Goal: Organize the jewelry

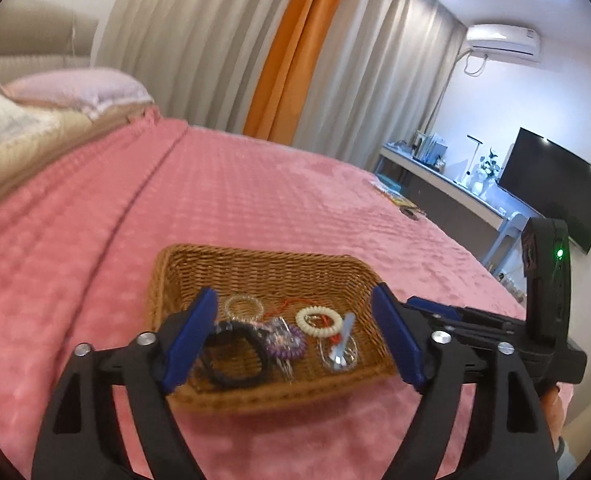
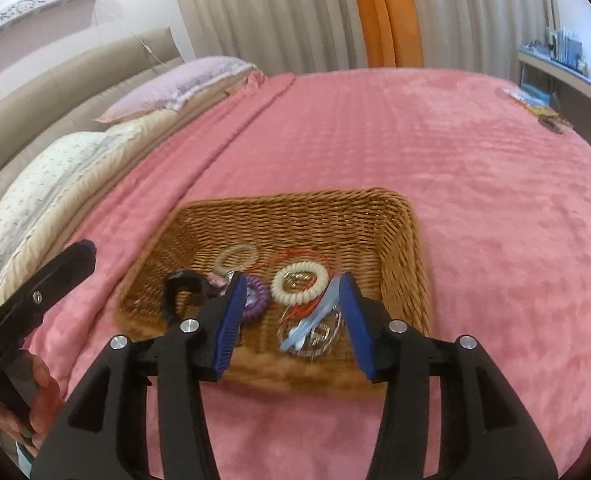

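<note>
Pink blanket (image 2: pixel 475 184) on bed, wicker basket (image 2: pixel 295 216) atop.

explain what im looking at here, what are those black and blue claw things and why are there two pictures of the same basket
Those claws are hand-held grippers, one in each of a person's hands, with a camera on each looking forward along its two blue-padded fingers. One picture comes from the left gripper, the other from the right gripper. Both point at a wicker basket on a bed with a pink blanket. In the basket lie a cream coil hair tie, a purple coil tie, a black band, a clear ring, a red cord and a pale blue clip. Both grippers are open and hold nothing.
</note>
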`<action>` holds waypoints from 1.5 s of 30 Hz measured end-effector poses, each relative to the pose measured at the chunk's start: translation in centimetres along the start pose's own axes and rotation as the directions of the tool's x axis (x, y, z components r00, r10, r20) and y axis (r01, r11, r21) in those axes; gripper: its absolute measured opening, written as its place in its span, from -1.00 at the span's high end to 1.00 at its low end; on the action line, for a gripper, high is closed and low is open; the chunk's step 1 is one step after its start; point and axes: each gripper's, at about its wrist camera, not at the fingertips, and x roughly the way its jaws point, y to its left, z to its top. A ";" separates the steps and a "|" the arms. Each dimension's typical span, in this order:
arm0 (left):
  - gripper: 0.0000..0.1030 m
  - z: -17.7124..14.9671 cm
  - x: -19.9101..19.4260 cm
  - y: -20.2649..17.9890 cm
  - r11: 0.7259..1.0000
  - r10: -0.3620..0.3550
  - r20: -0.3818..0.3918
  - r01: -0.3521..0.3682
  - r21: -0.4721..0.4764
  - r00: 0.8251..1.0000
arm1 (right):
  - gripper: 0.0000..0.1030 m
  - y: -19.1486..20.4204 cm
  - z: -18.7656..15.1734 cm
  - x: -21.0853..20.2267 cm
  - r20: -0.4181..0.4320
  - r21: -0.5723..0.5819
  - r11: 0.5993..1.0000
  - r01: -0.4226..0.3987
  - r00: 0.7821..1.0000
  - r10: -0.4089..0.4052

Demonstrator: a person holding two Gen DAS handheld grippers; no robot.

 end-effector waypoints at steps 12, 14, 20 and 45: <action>-0.74 -7.0 -8.1 -3.0 0.949 0.290 0.172 -0.307 0.078 0.941 | -0.42 2.1 -7.4 -7.6 0.216 -0.030 0.992 0.119 0.970 -0.110; -0.74 -7.7 -8.3 -2.8 0.946 0.302 0.172 -0.317 0.069 0.938 | -0.46 1.9 -8.4 -8.3 0.260 -0.024 0.989 0.148 0.956 -0.136; -0.74 -9.5 -8.9 -2.3 0.936 0.337 0.231 -0.351 0.022 0.913 | -0.49 1.5 -10.2 -8.7 0.322 -0.019 0.986 0.165 0.935 -0.151; -0.85 -11.1 -7.5 -2.7 0.920 0.364 0.202 -0.385 0.076 0.909 | -0.69 2.6 -12.8 -7.2 0.352 -0.079 0.965 0.250 0.913 -0.208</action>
